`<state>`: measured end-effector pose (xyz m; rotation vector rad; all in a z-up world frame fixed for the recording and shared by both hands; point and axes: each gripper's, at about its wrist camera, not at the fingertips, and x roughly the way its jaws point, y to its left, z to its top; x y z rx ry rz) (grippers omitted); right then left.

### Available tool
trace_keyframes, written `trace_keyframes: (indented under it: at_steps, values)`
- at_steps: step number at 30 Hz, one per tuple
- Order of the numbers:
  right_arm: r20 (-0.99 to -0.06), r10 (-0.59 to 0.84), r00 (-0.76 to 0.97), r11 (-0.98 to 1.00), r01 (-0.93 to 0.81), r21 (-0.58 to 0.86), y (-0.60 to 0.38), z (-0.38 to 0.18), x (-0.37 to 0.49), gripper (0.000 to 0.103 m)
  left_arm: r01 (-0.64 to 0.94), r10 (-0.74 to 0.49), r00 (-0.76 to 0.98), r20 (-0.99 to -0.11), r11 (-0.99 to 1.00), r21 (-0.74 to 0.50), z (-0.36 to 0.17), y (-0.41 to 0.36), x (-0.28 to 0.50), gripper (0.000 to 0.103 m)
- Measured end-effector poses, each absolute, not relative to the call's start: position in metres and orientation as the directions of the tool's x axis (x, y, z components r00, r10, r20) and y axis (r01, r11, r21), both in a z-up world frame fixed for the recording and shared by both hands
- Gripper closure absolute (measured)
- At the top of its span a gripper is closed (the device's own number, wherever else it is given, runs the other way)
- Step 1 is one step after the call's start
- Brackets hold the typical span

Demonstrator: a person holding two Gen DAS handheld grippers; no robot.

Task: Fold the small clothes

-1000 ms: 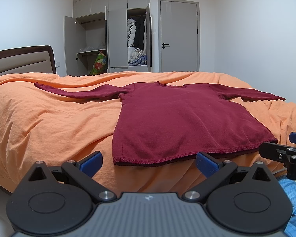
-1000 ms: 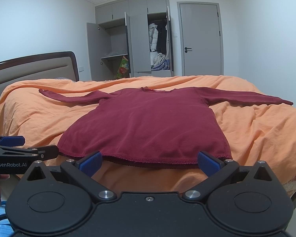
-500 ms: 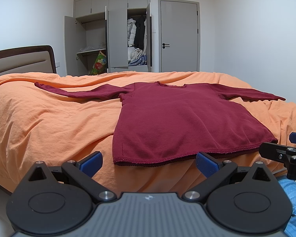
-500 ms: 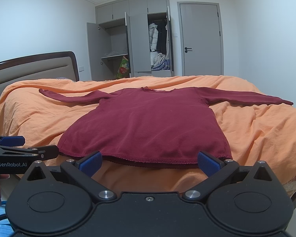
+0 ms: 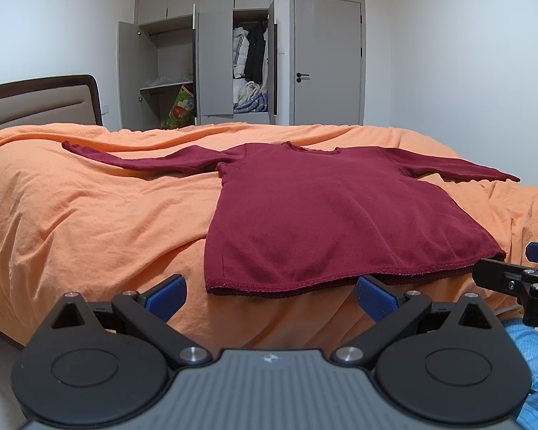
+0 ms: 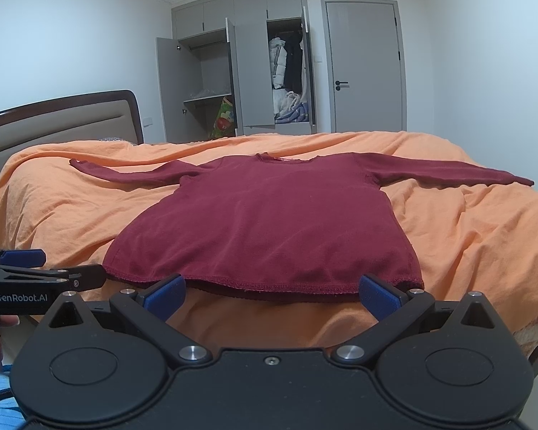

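Dark red long-sleeved knit top point(image 5: 326, 215) spread flat on a bed under an orange cotton cover point(image 5: 89, 215), both claws wide and empty in front of its hem.

The top lies face up, neck toward the far grey wardrobe point(image 5: 204, 64), sleeves stretched out to either side, hem at the near edge of the bed. The left claw point(image 5: 269, 294) hangs just short of the hem, its blue-padded fingers point(image 5: 165, 295) spread wide, the hem's left corner lying between and just beyond them. The right claw point(image 6: 270, 295) is likewise wide, its blue-padded fingers point(image 6: 376, 295) just before the hem toward the right corner. Neither claw touches the cloth. Each claw shows at the edge of the other's view.
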<state>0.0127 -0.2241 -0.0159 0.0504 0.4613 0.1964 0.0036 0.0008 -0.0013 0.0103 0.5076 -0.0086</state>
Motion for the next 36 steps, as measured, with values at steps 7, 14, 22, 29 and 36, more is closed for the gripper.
trace_keyframes:
  at_steps: [7, 14, 22, 29, 36]
  values:
    - [-0.463, 0.218, 0.859, 0.976, -0.182, 0.120, -0.233, -0.013, 0.027, 0.000, 0.008, -0.013, 0.854, -0.521, 1.000, -0.013, -0.001, 0.006, 0.020, 0.000]
    - [-0.474, 0.183, 0.861, 0.982, -0.133, 0.137, -0.248, -0.017, 0.064, 0.000, -0.014, -0.004, 0.830, -0.557, 0.999, -0.029, -0.003, 0.014, 0.056, 0.000]
    - [-0.500, 0.108, 0.859, 0.986, -0.030, 0.162, -0.280, -0.019, 0.123, 0.000, -0.052, 0.040, 0.806, -0.591, 0.999, -0.003, 0.010, 0.019, 0.116, 0.000]
    - [-0.492, 0.036, 0.870, 0.981, 0.063, 0.183, -0.320, -0.011, 0.182, 0.000, -0.084, 0.085, 0.803, -0.590, 0.996, 0.030, 0.035, 0.015, 0.192, 0.000]
    - [-0.455, -0.062, 0.888, 0.968, 0.165, 0.191, -0.371, 0.001, 0.240, 0.000, -0.136, 0.110, 0.818, -0.565, 0.991, -0.005, 0.054, 0.009, 0.282, 0.000]
